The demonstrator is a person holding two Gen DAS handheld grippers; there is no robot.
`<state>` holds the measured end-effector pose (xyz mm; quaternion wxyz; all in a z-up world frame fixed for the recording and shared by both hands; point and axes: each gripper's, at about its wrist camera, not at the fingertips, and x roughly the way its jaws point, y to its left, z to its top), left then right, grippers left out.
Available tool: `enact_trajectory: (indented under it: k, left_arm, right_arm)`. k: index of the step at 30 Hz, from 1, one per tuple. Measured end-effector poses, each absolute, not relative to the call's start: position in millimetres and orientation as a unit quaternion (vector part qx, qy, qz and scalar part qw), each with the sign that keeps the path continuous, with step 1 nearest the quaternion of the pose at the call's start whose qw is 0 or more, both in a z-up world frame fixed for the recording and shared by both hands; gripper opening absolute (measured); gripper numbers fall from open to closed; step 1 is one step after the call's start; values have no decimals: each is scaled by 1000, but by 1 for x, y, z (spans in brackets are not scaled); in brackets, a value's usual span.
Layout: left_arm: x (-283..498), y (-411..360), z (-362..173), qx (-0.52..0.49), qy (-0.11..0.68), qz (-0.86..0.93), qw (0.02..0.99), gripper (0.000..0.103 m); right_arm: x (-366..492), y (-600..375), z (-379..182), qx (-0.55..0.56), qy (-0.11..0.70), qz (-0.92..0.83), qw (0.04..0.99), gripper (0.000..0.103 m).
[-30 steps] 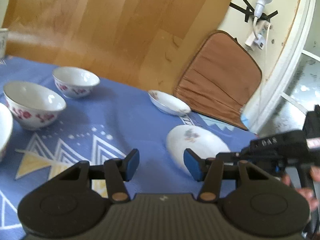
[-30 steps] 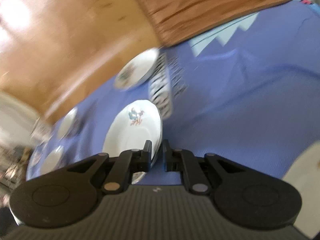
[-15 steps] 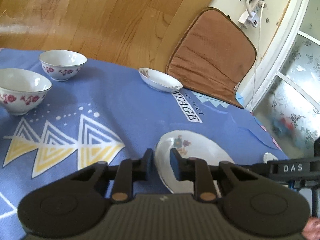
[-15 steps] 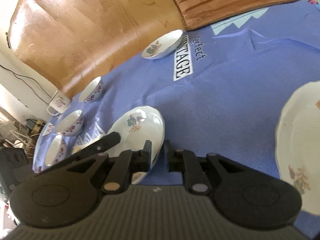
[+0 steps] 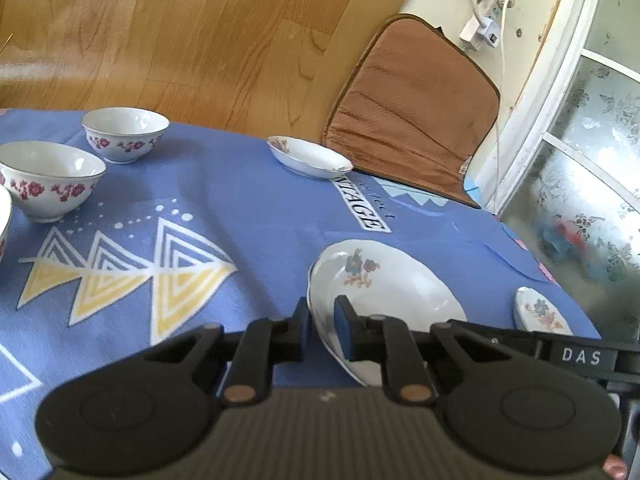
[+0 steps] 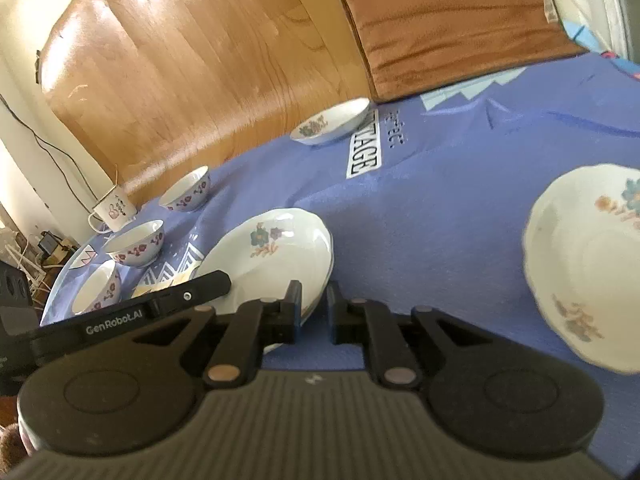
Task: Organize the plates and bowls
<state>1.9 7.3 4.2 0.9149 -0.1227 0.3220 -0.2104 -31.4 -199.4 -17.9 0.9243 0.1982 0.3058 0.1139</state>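
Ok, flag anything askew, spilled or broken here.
Nothing spilled or broken. One oddity: the flowered plate is pinched at its rim by both the left gripper, whose jaws have just been closing on it, and the right gripper, so it looks tilted rather than flat on the blue cloth.

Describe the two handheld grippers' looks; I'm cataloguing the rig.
Both are matte black with ribbed bodies, round side housings and brass-coloured pivot pins. The left gripper has blue finger pads and "GenRobot.AI" on its side; the right gripper carries a "DAS" label.
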Motion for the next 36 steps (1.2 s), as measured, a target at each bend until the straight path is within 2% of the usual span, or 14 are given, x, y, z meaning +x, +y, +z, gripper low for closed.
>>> enact_trajectory:
  k: [14,21,28,31,32,33,35,36]
  left_arm:
    - [5,-103,32,-81,319,-303,894,14]
    - [8,-165,26,-47,332,-337,880,14]
    - [8,-194,15,-27,347,-350,869,16]
    - [5,-201,13,-13,348,-348,870,20]
    - [1,-202,13,-3,341,-346,874,20]
    - [-2,-203,14,4,333,-346,877,20]
    - [-7,-200,18,8,319,-345,883,26]
    - [-9,-198,20,7,313,-342,886,27]
  right_arm:
    - [-83,-280,-4,198,217,-8,956,15]
    - [-96,-321,-13,218,209,-64,951,15]
    - [-100,-335,-24,207,207,-98,951,15]
    - [-100,-337,-28,203,199,-109,952,18]
    - [-100,-336,-28,199,196,-114,954,23]
    - [-100,-335,-26,192,189,-118,956,32]
    - [-103,-330,-22,171,167,-136,962,45]
    - [-106,-328,-20,160,157,-143,964,46]
